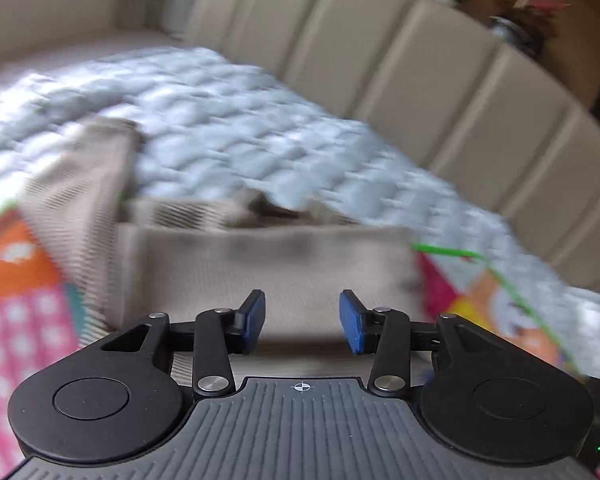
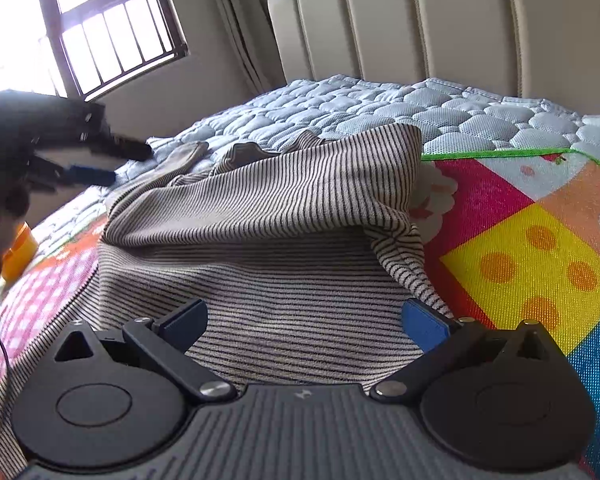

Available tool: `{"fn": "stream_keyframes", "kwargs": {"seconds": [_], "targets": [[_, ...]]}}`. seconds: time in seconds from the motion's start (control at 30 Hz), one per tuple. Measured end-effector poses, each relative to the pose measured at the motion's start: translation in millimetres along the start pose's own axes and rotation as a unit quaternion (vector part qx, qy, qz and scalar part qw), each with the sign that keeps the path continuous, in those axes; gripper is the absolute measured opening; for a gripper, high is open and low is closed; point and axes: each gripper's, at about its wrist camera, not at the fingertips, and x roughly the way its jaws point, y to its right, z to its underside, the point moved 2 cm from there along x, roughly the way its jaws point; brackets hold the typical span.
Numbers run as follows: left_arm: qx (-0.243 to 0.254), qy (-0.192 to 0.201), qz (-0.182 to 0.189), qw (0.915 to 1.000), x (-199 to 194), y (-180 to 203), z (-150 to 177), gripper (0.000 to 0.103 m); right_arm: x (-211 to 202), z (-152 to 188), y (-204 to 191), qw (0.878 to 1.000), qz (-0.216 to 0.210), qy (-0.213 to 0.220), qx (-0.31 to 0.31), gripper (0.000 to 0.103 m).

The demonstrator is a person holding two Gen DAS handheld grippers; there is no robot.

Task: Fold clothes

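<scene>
A beige garment with thin dark stripes lies partly folded on a colourful play mat on the bed. My right gripper is open, low over the garment's near part, with nothing between its blue pads. A loose flap of the garment hangs by the right pad. My left gripper is open and empty above the garment; this view is blurred by motion. The left gripper also shows in the right wrist view, at the far left over the mattress.
A quilted light-blue mattress cover lies under the mat. A beige padded headboard stands behind. A barred window and curtain are at the left. An orange object sits at the bed's left edge.
</scene>
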Motion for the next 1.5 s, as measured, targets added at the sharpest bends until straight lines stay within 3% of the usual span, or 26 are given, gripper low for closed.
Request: {"fn": "stream_keyframes", "kwargs": {"seconds": [0.03, 0.1, 0.13, 0.23, 0.33, 0.4, 0.47, 0.5, 0.57, 0.63, 0.73, 0.83, 0.97, 1.1, 1.17, 1.23, 1.3, 1.37, 1.43, 1.5], "targets": [[0.002, 0.018, -0.043, 0.9989, 1, -13, -11, 0.069, 1, 0, -1, 1.000, 0.003, -0.001, -0.005, 0.103], [0.029, 0.050, -0.123, 0.9907, 10, -30, -32, 0.083, 2, 0, -4, 1.000, 0.009, -0.004, -0.013, 0.103], [0.050, 0.059, -0.154, 0.9850, 17, -37, -42, 0.083, 2, 1, -4, 1.000, 0.009, -0.003, -0.013, 0.103], [0.123, 0.056, -0.188, 0.9727, 48, -46, -58, 0.083, 2, 1, -4, 1.000, 0.009, -0.002, -0.012, 0.103], [0.182, 0.022, -0.203, 0.9620, 90, -46, -68, 0.083, 4, 1, -3, 1.000, 0.011, -0.001, -0.014, 0.103], [0.200, -0.004, -0.221, 0.9545, 115, -49, -72, 0.077, 4, 1, -2, 1.000, 0.009, 0.000, -0.011, 0.103], [0.190, -0.030, -0.240, 0.9514, 126, -57, -72, 0.052, 4, 1, 0, 1.000, 0.004, 0.001, -0.007, 0.103], [0.176, -0.039, -0.243, 0.9531, 127, -63, -70, 0.048, 3, 1, 1, 1.000, 0.002, 0.002, -0.004, 0.103], [0.147, -0.039, -0.227, 0.9620, 117, -76, -67, 0.026, 3, 0, 2, 1.000, -0.001, 0.002, -0.001, 0.103], [0.156, -0.030, -0.227, 0.9607, 107, -82, -62, 0.011, 3, 0, 2, 1.000, 0.000, 0.003, -0.002, 0.103], [0.176, -0.012, -0.234, 0.9562, 91, -82, -63, 0.010, 4, 0, 0, 1.000, 0.005, 0.001, -0.008, 0.103], [0.153, 0.019, -0.209, 0.9657, 66, -67, -82, 0.009, 5, 0, -1, 1.000, 0.009, -0.001, -0.013, 0.103], [0.110, 0.063, -0.094, 0.9876, 21, -18, -91, 0.009, 6, -1, -1, 1.000, 0.011, -0.004, -0.015, 0.103], [0.112, 0.057, 0.015, 0.9920, -4, 30, -47, 0.010, 8, -2, -4, 0.999, 0.018, -0.016, -0.028, 0.103], [0.117, 0.027, 0.035, 0.9921, 1, 37, -20, 0.022, 11, -2, -8, 0.998, 0.027, -0.026, -0.044, 0.103], [0.118, 0.000, 0.041, 0.9921, 7, 37, 4, 0.027, 14, -3, -12, 0.997, 0.037, -0.034, -0.059, 0.103], [0.088, -0.003, 0.035, 0.9955, -1, 25, 20, 0.041, 13, -3, -12, 0.997, 0.037, -0.033, -0.059, 0.103], [0.050, 0.016, 0.030, 0.9982, -17, 7, 29, 0.074, 12, -3, -10, 0.998, 0.033, -0.029, -0.053, 0.103], [0.029, 0.048, 0.007, 0.9984, -32, -9, 35, 0.081, 8, -5, -8, 0.998, 0.031, -0.026, -0.042, 0.103], [0.015, 0.060, -0.009, 0.9980, -39, -24, 41, 0.081, -5, -11, -3, 1.000, 0.028, -0.011, -0.001, 0.103]]}}
